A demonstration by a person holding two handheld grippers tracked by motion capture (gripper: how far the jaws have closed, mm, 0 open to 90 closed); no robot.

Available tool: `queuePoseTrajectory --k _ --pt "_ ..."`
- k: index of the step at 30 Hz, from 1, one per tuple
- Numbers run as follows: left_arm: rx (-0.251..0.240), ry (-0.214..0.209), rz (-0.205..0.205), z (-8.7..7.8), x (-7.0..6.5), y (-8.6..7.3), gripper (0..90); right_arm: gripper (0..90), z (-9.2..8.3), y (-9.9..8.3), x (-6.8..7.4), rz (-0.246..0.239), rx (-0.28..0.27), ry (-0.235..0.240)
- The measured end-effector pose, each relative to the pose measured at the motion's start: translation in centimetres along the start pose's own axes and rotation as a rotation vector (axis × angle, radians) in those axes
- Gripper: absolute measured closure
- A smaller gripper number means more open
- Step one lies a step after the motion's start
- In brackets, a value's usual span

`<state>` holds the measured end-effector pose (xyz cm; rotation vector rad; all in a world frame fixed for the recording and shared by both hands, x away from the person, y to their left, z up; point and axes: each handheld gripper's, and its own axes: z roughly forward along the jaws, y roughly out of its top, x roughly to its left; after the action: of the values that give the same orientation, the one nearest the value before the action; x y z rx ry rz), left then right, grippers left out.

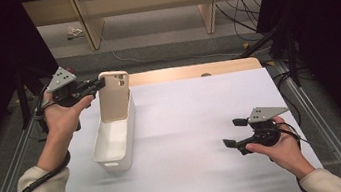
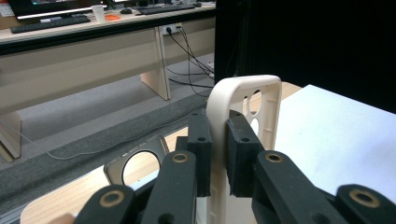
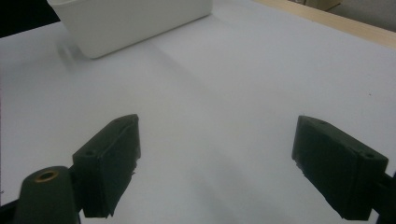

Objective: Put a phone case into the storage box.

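The white-covered table (image 1: 189,138) spreads across the high view, with a strip of bare wood along its far edge. On its left half sits the white bin (image 1: 114,141), long and narrow, open at the top, its near end pointing toward the person. Standing upright over the bin's far end is the beige phone case (image 1: 115,96), camera cut-outs at the top, its lower part down inside the bin. The left gripper (image 1: 98,84) comes in from the left and has it: in the left gripper view the 2 black pads are clamped tight on the case's (image 2: 243,100) side edge, 1 on each face. Over on the right, the right gripper (image 1: 234,132) hovers low above bare table, well apart from the bin, its jaws spread wide with nothing between them.
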<state>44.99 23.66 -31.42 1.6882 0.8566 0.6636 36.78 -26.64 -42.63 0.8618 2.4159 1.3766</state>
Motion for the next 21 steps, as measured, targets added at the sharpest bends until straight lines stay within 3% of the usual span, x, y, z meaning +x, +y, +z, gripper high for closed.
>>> queuePoseTrajectory --k 21 --pt "0.007 0.028 0.008 1.8 1.3 -0.8 81.3 16.3 0.0 0.0 0.0 0.001 -0.003 0.004"
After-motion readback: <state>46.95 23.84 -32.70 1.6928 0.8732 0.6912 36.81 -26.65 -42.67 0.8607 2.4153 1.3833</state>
